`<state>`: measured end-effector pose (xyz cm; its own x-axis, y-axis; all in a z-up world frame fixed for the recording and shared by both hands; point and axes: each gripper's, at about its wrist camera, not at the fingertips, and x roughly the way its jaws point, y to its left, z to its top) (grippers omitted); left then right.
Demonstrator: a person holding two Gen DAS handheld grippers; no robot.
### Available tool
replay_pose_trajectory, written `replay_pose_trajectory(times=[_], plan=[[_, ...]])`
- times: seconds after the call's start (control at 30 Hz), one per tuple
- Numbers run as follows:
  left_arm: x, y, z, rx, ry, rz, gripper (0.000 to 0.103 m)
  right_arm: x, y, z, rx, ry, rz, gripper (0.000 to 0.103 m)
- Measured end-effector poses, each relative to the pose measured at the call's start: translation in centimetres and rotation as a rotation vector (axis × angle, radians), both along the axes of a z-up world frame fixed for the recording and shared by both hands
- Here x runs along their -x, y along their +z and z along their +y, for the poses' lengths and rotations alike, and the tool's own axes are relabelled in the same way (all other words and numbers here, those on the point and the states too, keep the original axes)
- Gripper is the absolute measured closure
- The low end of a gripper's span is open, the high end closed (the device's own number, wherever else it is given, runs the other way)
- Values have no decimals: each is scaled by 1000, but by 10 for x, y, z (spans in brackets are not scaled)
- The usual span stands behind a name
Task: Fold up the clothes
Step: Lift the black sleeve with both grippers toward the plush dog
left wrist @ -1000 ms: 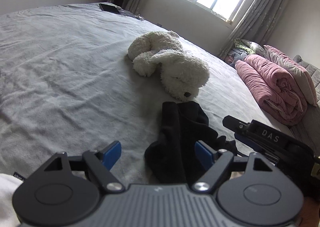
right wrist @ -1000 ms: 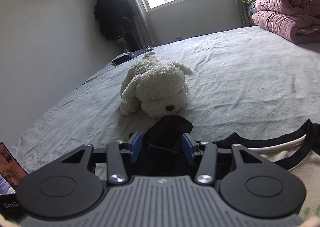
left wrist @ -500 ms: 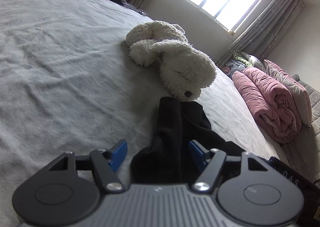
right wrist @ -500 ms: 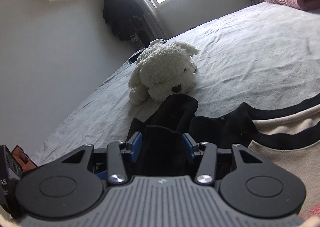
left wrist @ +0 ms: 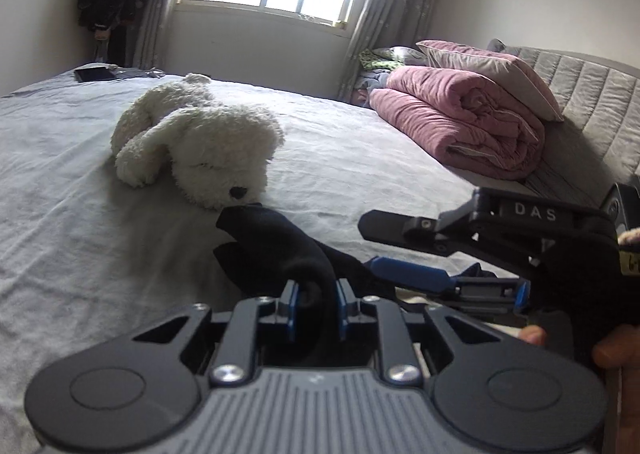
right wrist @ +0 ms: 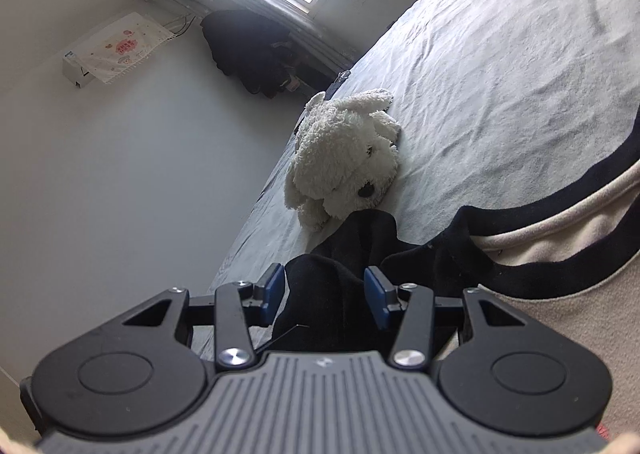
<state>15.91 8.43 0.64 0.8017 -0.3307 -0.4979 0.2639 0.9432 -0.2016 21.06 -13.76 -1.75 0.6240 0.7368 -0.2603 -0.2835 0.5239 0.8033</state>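
Note:
A black sleeve (left wrist: pixel 276 250) of a cream garment with black trim (right wrist: pixel 560 250) lies on the grey bed, its end touching the toy dog. My left gripper (left wrist: pixel 314 296) is shut on a fold of this black sleeve. My right gripper (right wrist: pixel 325 290) straddles the same black sleeve (right wrist: pixel 320 294) with its jaws parted, a gap showing at each blue pad. The right gripper also shows in the left wrist view (left wrist: pixel 404 250), open, just right of my left one.
A white plush dog (left wrist: pixel 196 141) lies on the bed sheet (left wrist: pixel 60 193) just beyond the sleeve. Folded pink quilts and a pillow (left wrist: pixel 464 121) sit at the right by the headboard. A dark phone (left wrist: pixel 94 73) lies at the far left edge. A wall (right wrist: pixel 120 153) borders the bed.
My left gripper has closed from wide open onto the black sleeve. My right gripper has widened around the sleeve and rolled sideways. Both views have swung.

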Motion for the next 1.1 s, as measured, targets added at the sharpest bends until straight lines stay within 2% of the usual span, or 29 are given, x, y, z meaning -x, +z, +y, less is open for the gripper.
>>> replay_pose_trajectory(times=[0.17,0.23,0.3,0.37,0.43,0.47,0.53,0.63,0.9,1.0,1.1], plan=[[0,-10,-23,-64,-157,37,80,3,4,0,29,44,-38,54],[1,-11,-26,-71,-186,45,76,0,0,5,72,55,-31,54],[2,-7,-18,-43,-186,50,69,-2,-5,10,134,23,-6,56],[1,-2,-7,5,-158,55,60,-6,-13,12,198,-4,33,83],[-1,1,7,51,-98,57,54,-9,-20,13,262,-30,73,90],[-3,2,13,69,-63,58,47,-10,-22,12,265,-35,84,91],[-9,-1,25,105,17,71,42,-9,-24,11,258,-39,94,92],[-20,-9,40,183,99,111,42,-8,-25,10,267,-42,96,92],[-51,-31,63,468,265,179,47,-9,-23,10,260,-37,99,91],[-64,-42,67,550,327,220,55,-9,-22,12,263,-31,90,91],[-70,-51,72,619,376,239,74,-7,-20,14,252,-20,71,89]])
